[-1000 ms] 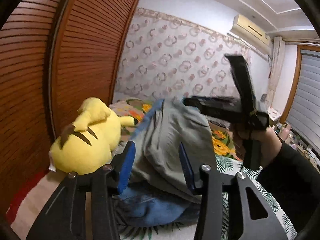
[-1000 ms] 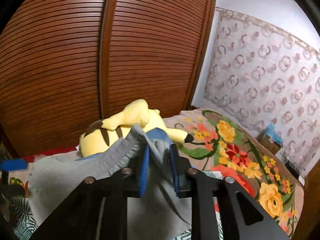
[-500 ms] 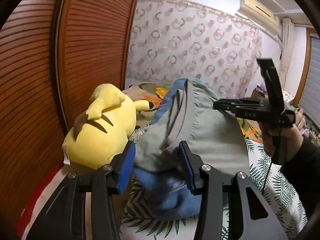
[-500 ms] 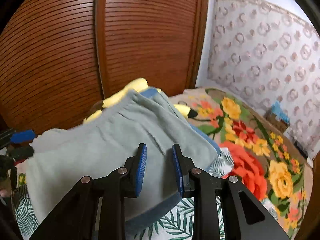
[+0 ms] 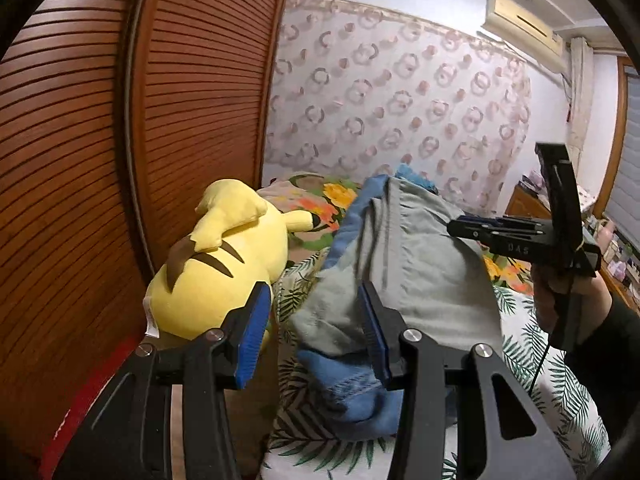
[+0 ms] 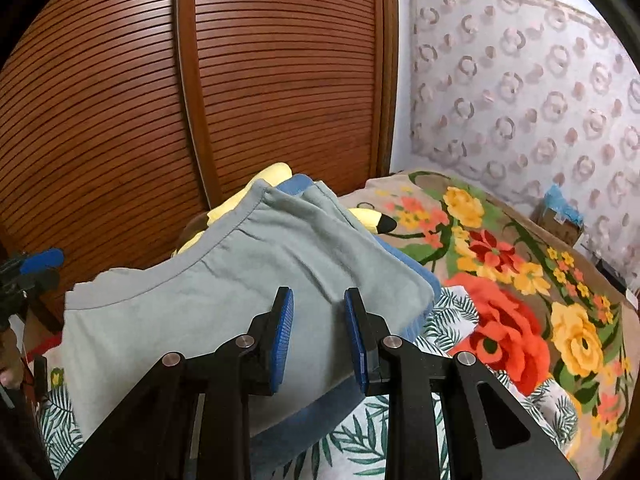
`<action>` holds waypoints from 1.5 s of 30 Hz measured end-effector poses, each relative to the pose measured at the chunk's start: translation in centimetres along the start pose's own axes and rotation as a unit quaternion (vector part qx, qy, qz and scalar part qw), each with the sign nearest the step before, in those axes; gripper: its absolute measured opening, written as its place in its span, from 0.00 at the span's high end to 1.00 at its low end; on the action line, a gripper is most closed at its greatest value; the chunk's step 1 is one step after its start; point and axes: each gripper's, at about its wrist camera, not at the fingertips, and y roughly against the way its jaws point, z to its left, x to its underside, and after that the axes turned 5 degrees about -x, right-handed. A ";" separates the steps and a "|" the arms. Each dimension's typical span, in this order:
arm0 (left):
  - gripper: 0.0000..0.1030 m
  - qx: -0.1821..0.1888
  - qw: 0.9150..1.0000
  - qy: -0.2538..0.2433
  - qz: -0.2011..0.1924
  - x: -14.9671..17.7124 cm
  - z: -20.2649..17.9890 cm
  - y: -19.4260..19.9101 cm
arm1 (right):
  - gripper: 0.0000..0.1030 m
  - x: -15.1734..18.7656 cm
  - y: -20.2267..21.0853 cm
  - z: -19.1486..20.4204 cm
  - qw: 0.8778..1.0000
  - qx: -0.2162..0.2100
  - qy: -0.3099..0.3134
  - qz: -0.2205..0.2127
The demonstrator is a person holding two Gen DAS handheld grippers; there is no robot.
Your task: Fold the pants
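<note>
We face a slatted wooden wardrobe (image 6: 248,92) along the left, with a patterned wall (image 5: 400,100) at the far end. Under us is the bed (image 6: 400,432), spread with a leaf-print sheet and, farther off, a floral blanket (image 6: 516,280). The gray pants (image 6: 224,296) lie folded on a blue garment (image 5: 356,392) at the near left part of the bed. A yellow plush (image 5: 224,272) sits between the pile and the wardrobe, close against the pile's left edge, leaving little room there. To the right of the pile the sheet lies bare, with room to move.

Our left claw (image 5: 316,340) stands half wide; its right pad lies against the pile's near corner, the left pad clear of it, over the plush. Our right claw (image 6: 318,336) stands narrow yet parted over the pants' near right edge, pressing nothing.
</note>
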 end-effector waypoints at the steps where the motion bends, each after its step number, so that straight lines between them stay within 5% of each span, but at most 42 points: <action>1: 0.55 0.002 1.000 -0.004 0.001 0.0 -0.3 0.0 | 0.74 0.2 0.1 0.3 1.000 -0.001 0.000 -0.001; 6: 0.54 0.014 0.999 -0.032 0.003 0.0 -2.4 0.3 | 0.73 1.0 1.3 0.9 1.000 -0.005 -0.005 -0.004; 10: 0.22 0.029 0.999 -0.044 0.005 0.1 -3.5 0.2 | 0.73 1.6 2.3 1.7 1.000 -0.003 -0.004 -0.009; 22: 0.22 0.019 0.995 -0.068 0.069 3.0 -4.4 -2.5 | 0.62 2.3 3.4 3.4 1.000 0.001 -0.013 -0.008; 34: 0.22 0.027 0.995 -0.082 0.048 3.6 -5.4 0.5 | 0.61 4.6 9.2 7.2 0.999 0.033 -0.033 -0.028; 45: 0.16 0.078 0.990 -0.111 0.030 4.4 -7.9 4.8 | 0.60 8.5 14.8 11.2 0.994 0.078 -0.054 -0.045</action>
